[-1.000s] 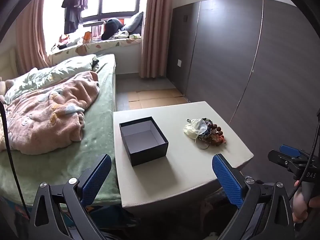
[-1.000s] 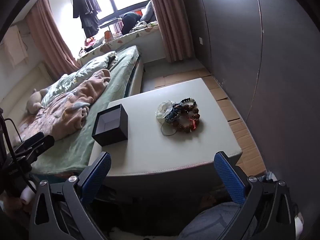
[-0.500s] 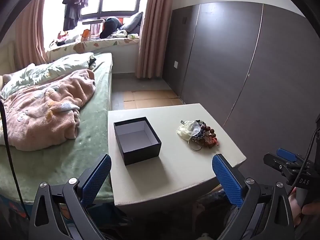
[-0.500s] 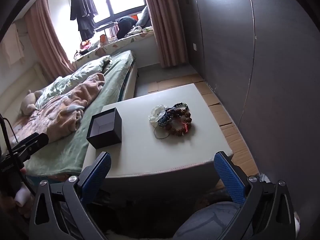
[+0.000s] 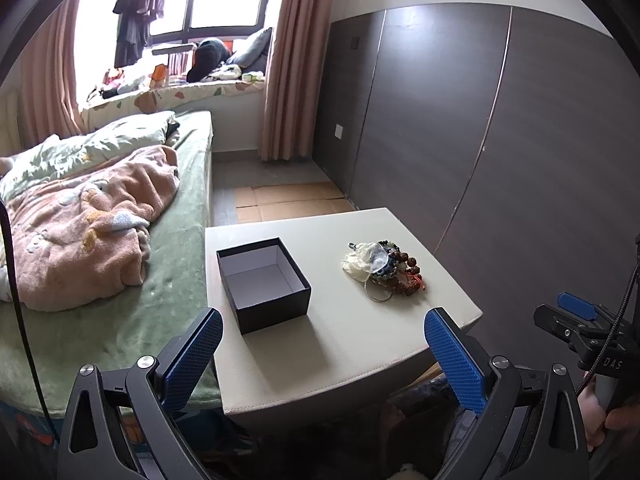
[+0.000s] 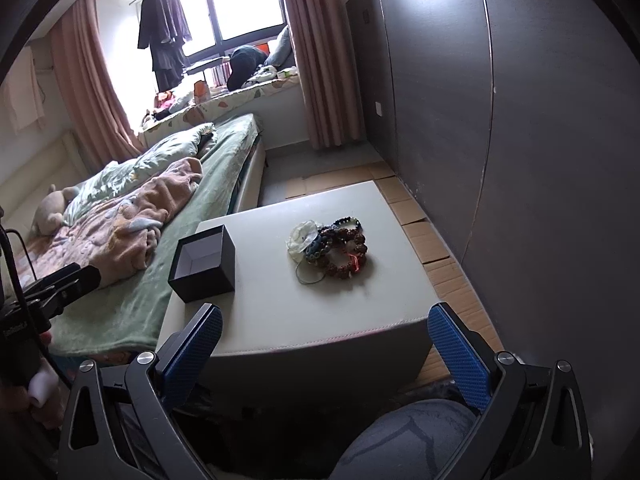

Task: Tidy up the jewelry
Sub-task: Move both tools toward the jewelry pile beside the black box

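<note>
A black box (image 5: 264,284) with a white inside is set open, without lid, at the centre left of the left wrist frame, on the pale table (image 5: 348,344); it is probably placed so in order that the jewelry can be dropped into it from above; nothing can be seen inside it. The jewelry pile (image 6: 330,250) is seen in the centre of the right wrist frame, well apart from the box; dark and brown bead bracelets (image 6: 346,254), a whitish fabric piece (image 6: 302,238) and a thin ring (image 6: 309,277) are heaped together, so a single piece must be separated before it is lifted. The left gripper (image 5: 320,356) is held low at the bottom of its frame, before the near edge of the table, pointed towards the box; its blue pads are spread widely and nothing is held between them. The right gripper (image 6: 325,356) is held in the same manner at the bottom of its frame, below the table edge and directed at the pile; it is also spread wide and empty. The first pick is judged not yet begun.
</note>
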The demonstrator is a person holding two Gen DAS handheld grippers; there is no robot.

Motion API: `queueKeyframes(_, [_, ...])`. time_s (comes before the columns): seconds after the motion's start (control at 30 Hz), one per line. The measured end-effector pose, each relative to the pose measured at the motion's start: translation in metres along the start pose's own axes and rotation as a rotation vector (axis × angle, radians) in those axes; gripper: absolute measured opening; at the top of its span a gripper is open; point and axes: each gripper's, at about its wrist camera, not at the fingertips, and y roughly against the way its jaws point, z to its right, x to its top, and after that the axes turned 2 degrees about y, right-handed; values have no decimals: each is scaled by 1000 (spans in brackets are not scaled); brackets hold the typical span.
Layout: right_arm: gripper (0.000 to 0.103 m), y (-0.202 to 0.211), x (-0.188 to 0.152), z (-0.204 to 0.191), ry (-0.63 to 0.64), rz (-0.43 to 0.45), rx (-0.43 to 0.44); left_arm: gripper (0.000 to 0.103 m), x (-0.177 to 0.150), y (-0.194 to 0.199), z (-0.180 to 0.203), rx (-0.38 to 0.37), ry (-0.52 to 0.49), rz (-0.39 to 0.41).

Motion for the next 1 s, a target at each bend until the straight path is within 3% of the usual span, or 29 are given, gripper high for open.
queueKeyframes(1.0, [103,9,0,-6,19,30,-15,101,-3,10,-7,2,-9,14])
